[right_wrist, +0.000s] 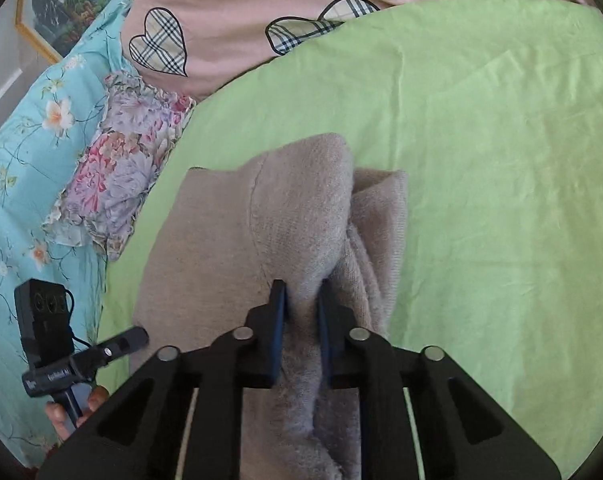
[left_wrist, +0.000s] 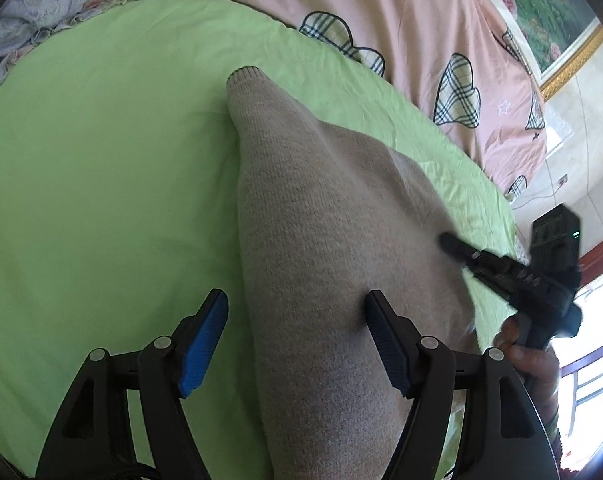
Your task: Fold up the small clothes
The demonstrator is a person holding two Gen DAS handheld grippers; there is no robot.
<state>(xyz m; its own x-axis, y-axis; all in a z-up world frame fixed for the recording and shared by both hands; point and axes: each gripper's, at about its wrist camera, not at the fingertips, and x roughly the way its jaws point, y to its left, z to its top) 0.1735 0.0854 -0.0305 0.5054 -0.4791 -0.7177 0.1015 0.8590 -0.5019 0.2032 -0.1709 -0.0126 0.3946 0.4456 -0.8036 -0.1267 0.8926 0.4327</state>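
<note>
A beige knitted sweater [left_wrist: 321, 248] is laid on a light green sheet [left_wrist: 101, 200] that covers the bed. In the left wrist view, one sleeve is stretched away from the camera, and its ribbed cuff [left_wrist: 247, 74] is seen at the far end, resting on the sheet. The left gripper [left_wrist: 297, 344] is held over the near part of the garment with its blue-padded fingers [left_wrist: 205, 344] spread wide. The left finger is positioned over bare sheet and the right finger over the knit; nothing is clamped between them.

In the right wrist view, the right gripper [right_wrist: 301, 320] is pressed together on a raised fold of the sweater [right_wrist: 301, 216], and the fabric is bunched between the two pads. Beyond the fingertips the pinched fold is lifted above the flatter body of the garment, and a second roll of fabric is seen just to its right.

The same right gripper [left_wrist: 457, 248] is visible at the right edge of the left wrist view, its tip touching the sweater near the edge of the green sheet. The left gripper [right_wrist: 135, 338] is also seen at the lower left of the right wrist view, next to the sweater's edge.

A pink quilt with plaid hearts [right_wrist: 261, 8] lies beyond the sheet. A flowered pillow [right_wrist: 121, 168] and turquoise flowered bedding [right_wrist: 33, 140] are placed beside it.
</note>
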